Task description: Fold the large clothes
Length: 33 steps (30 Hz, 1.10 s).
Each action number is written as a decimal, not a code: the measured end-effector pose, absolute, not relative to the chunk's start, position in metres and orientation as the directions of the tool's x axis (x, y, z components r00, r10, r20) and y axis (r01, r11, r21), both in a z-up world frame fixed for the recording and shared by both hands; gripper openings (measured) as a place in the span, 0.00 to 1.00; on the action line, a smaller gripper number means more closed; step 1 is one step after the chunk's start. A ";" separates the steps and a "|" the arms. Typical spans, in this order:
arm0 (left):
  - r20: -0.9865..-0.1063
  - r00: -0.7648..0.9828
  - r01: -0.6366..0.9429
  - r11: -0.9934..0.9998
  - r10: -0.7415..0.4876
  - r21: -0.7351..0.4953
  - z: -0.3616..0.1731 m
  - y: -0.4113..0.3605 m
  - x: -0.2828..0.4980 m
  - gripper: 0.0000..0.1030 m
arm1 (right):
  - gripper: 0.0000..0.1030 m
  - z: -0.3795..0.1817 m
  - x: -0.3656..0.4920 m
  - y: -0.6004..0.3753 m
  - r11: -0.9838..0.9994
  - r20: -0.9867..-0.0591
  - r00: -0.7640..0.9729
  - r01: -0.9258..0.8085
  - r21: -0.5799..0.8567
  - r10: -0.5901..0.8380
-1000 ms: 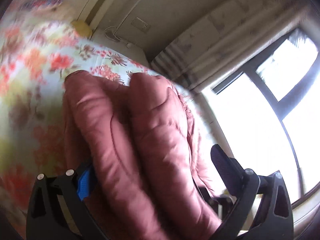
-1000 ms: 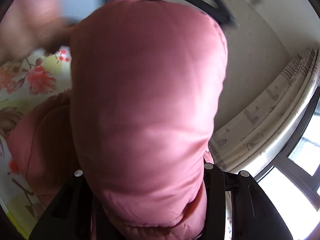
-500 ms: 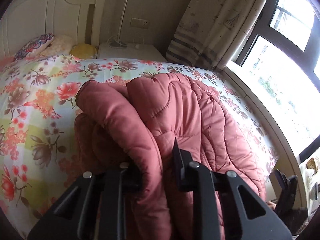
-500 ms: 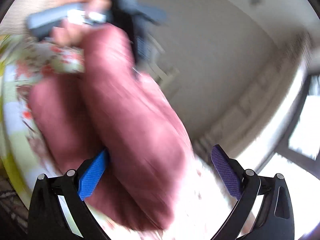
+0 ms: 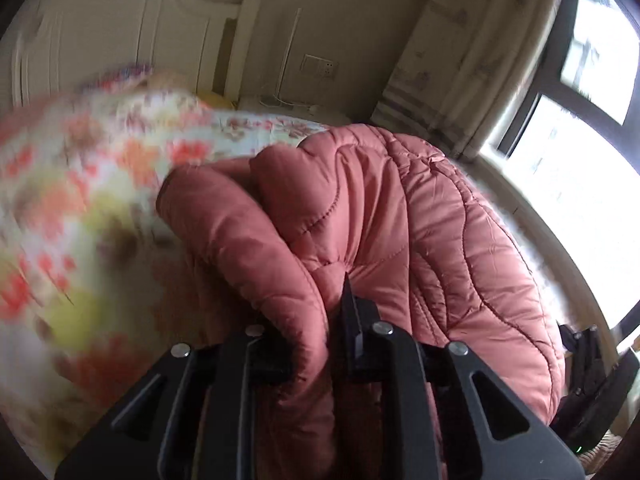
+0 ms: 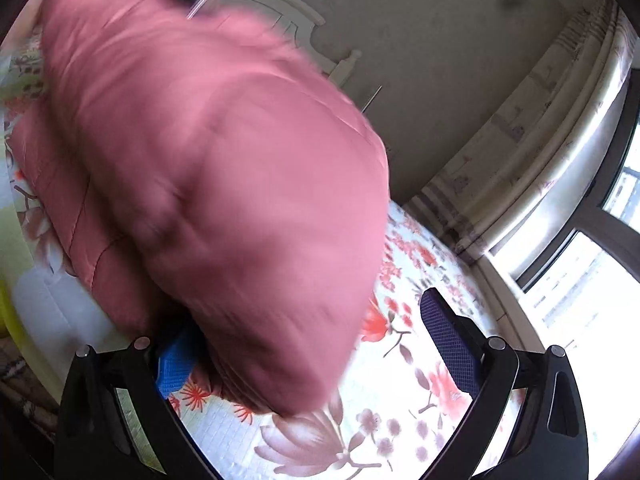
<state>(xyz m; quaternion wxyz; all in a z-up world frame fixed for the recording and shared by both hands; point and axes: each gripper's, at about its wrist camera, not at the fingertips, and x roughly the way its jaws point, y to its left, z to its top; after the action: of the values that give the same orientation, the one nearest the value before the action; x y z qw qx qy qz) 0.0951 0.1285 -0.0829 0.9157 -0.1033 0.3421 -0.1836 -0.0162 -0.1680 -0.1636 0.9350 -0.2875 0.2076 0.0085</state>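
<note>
Jacket (image 5: 400,216) bunched on the flowered bedspread (image 5: 72,184), pinched in my left gripper (image 5: 316,332).

Pink and quilted, it lies in thick puffy folds across the bed, with the white headboard (image 5: 132,28) and a curtain (image 5: 460,52) behind it and a bright window (image 5: 580,160) to the right. My left gripper's black fingers (image 5: 360,332) have just been closing, and they now stand close together with one rolled ridge of the padding squeezed between them. From my right gripper (image 6: 316,344) the same jacket fills most of the view as a blurred pink bulge rising over the bedspread. That gripper stands wide: its blue pad (image 6: 176,360) on the left sits just under the edge of the fabric, the other pad on the right is well clear over bare bedspread, and nothing is clamped between them.
</note>
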 end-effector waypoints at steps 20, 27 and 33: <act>-0.553 0.749 0.186 0.916 -0.366 -0.355 -0.081 0.135 0.070 0.43 | 0.91 0.006 -0.005 -0.129 0.823 -0.438 0.745 -0.568 -0.021 0.503; -0.408 0.902 0.038 0.969 -0.138 -0.245 -0.013 0.148 0.024 0.79 | 0.95 -0.088 0.012 -0.086 0.826 -0.552 0.769 -0.513 -0.233 0.322; -0.358 0.910 0.182 0.978 -0.208 -0.105 0.032 0.086 0.039 0.90 | 0.96 -0.090 0.020 -0.082 0.825 -0.554 0.769 -0.513 -0.238 0.319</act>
<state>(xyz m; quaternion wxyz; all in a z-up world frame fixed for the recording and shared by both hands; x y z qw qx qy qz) 0.0391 0.0862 0.0318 0.9767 -0.0349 0.1866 -0.0999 0.0196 -0.0825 -0.0896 0.9209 -0.1913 0.2537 0.2257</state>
